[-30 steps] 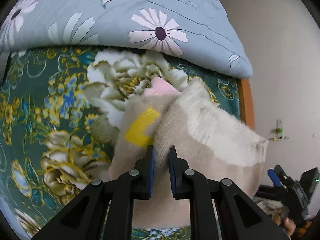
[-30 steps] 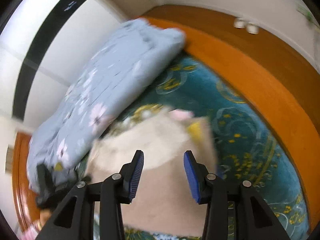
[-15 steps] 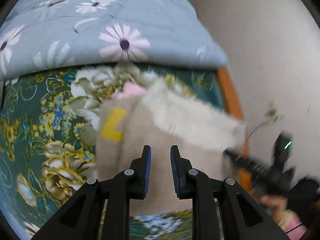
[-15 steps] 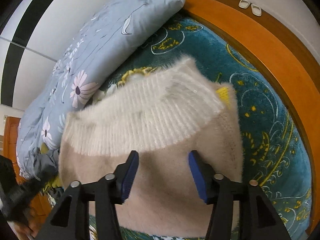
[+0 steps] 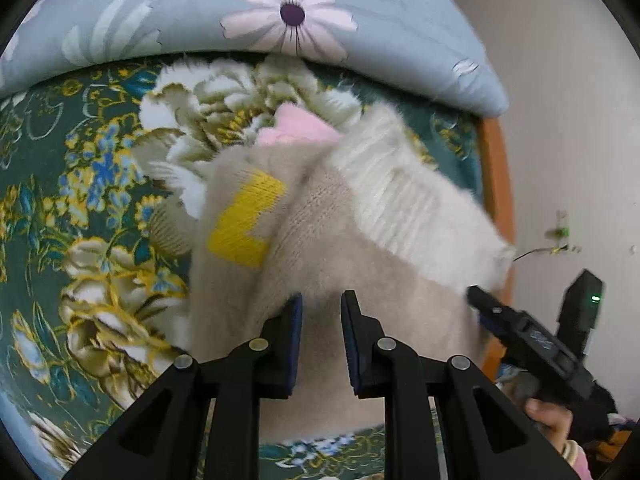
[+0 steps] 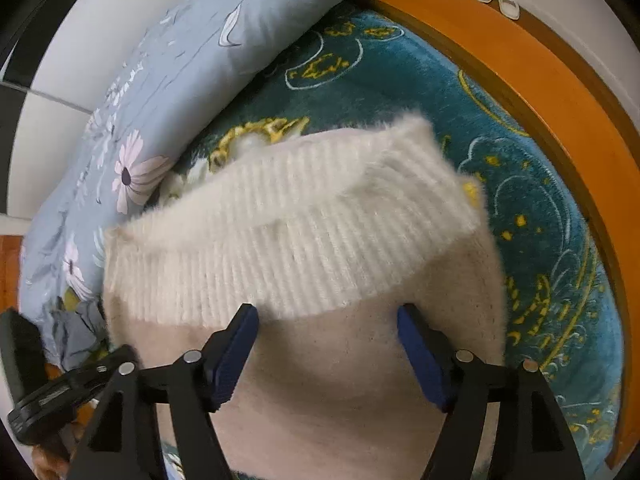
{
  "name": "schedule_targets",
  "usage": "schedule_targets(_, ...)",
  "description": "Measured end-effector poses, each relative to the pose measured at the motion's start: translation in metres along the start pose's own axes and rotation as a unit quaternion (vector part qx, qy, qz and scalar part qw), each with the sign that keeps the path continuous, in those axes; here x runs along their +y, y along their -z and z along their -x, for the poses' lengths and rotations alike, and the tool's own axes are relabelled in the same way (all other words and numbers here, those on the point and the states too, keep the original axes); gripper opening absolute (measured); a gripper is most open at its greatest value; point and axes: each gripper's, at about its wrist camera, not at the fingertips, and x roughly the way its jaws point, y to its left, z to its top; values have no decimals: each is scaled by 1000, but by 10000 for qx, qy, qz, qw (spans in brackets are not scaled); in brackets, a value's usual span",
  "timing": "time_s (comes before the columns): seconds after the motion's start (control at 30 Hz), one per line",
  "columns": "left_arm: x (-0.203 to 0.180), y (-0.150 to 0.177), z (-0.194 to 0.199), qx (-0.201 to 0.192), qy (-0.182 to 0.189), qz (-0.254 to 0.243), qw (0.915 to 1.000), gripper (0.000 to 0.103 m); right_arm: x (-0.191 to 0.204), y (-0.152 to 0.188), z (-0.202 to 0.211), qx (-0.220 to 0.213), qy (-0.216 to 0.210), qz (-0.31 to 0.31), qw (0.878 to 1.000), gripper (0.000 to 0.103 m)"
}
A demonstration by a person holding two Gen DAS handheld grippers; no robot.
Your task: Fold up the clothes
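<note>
A folded beige fuzzy sweater (image 5: 332, 256) with a white ribbed hem, a yellow patch and a pink part lies on the green flowered bedspread (image 5: 80, 184). My left gripper (image 5: 320, 304) hovers just over its near part, jaws a small gap apart, holding nothing. The sweater also shows in the right wrist view (image 6: 320, 360), its ribbed hem folded across the top. My right gripper (image 6: 326, 324) is wide open above it and empty. It also shows in the left wrist view (image 5: 520, 320) at the sweater's right edge.
A blue flowered pillow (image 5: 240, 20) lies along the far side of the bed and shows in the right wrist view (image 6: 180, 100). The orange wooden bed frame (image 6: 540, 100) runs along the right edge, by a white wall (image 5: 560, 120).
My left gripper let go of the sweater and its jaws opened a little. The sweater's ribbed hem settled flat on the bed. My right gripper came closer over the sweater, still open.
</note>
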Motion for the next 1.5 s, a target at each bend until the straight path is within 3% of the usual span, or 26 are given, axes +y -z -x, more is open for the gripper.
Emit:
schedule_targets(0.17, 19, 32, 37, -380, -82, 350, 9986, 63, 7, 31, 50, -660, -455, -89, 9967, 76)
schedule_targets(0.27, 32, 51, 44, -376, -210, 597, 9973, 64, 14, 61, 61, -626, -605, -153, 9961, 76)
schedule_targets(0.4, 34, 77, 47, -390, -595, 434, 9965, 68, 32, 103, 46, -47, -412, 232, 9989, 76)
schedule_targets(0.5, 34, 97, 52, -455, -939, 217, 9943, 82, 37, 128, 42, 102, -170, 373, 9991, 81)
schedule_targets(0.57, 33, 111, 58, -547, -1081, -13, 9926, 83, 38, 141, 44, 146, -14, 430, 9990, 85)
schedule_targets(0.67, 33, 129, 62, -556, -1145, -283, 9915, 84, 41, 153, 51, 151, 215, 632, 9977, 103)
schedule_targets(0.77, 32, 144, 66, -614, -1157, -462, 9903, 91, 48, 161, 61, 52, 480, 895, 9948, 103)
schedule_targets(1.17, 10, 174, 92, -906, -1321, -1102, 9809, 91, 79, 205, 89, -446, 868, 1748, 9798, 103)
schedule_targets(1.5, 14, 196, 107, -1043, -1360, -915, 9809, 91, 81, 226, 101, -665, 1036, 2013, 9718, 103)
